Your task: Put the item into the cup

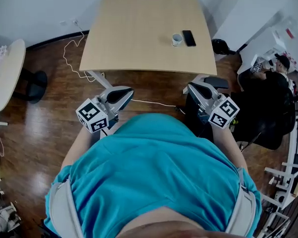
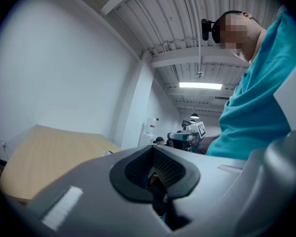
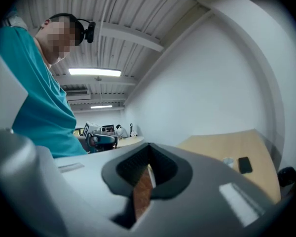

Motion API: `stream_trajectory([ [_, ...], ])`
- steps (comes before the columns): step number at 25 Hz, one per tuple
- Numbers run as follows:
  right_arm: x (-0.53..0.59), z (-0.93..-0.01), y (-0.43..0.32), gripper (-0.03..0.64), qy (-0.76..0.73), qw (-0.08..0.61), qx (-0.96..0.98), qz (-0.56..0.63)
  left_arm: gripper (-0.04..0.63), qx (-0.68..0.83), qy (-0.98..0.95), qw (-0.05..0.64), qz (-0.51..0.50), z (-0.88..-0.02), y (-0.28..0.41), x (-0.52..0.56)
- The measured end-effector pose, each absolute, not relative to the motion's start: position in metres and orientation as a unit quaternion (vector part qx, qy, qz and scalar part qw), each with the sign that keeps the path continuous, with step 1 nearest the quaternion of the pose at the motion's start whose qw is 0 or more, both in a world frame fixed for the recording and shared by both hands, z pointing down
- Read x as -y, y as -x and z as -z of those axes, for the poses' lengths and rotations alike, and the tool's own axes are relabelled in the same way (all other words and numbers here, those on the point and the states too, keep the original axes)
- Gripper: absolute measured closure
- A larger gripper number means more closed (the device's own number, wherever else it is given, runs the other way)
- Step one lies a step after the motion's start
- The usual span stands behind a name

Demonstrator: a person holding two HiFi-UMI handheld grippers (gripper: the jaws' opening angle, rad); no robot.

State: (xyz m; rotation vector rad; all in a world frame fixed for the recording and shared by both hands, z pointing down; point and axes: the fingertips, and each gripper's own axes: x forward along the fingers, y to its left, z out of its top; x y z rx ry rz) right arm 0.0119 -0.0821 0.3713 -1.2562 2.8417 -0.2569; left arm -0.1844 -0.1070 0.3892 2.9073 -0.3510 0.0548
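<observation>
A small white cup (image 1: 177,39) stands on the far right part of the light wooden table (image 1: 139,29). A flat black item like a phone (image 1: 188,37) lies just right of it, close beside it. Both grippers are held low in front of the person's teal shirt, short of the table's near edge and far from the cup. My left gripper (image 1: 123,95) is shut and holds nothing. My right gripper (image 1: 194,88) also looks shut and empty, with only a thin slit between its jaws. The right gripper view shows the cup (image 3: 228,161) and the black item (image 3: 244,165) far off on the table.
A round table (image 1: 7,71) stands at the left over the wooden floor. White cables (image 1: 69,58) run across the floor by the table's left leg. A black chair (image 1: 265,113) and a seated person (image 1: 280,63) are at the right, with white shelving (image 1: 288,182) behind.
</observation>
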Motion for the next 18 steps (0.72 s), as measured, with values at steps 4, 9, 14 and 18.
stream_trajectory([
  [4, 0.018, -0.379, -0.024, 0.615, 0.379, 0.015, -0.922, 0.081, 0.591, 0.148, -0.979, 0.140, 0.005, -0.396, 0.157, 0.045],
  [9, -0.063, -0.389, -0.045, 0.615, 0.347, -0.004, -0.936, 0.065, 0.591, 0.171, -0.973, 0.155, 0.005, -0.404, 0.116, -0.033],
  [14, -0.108, -0.391, -0.066, 0.615, 0.349, 0.011, -0.934, 0.081, 0.591, 0.185, -0.975, 0.124, 0.000, -0.394, 0.105, -0.077],
  [18, -0.119, -0.389, -0.058, 0.615, 0.351, 0.013, -0.933, 0.073, 0.591, 0.201, -0.974, 0.107, 0.000, -0.385, 0.127, -0.086],
])
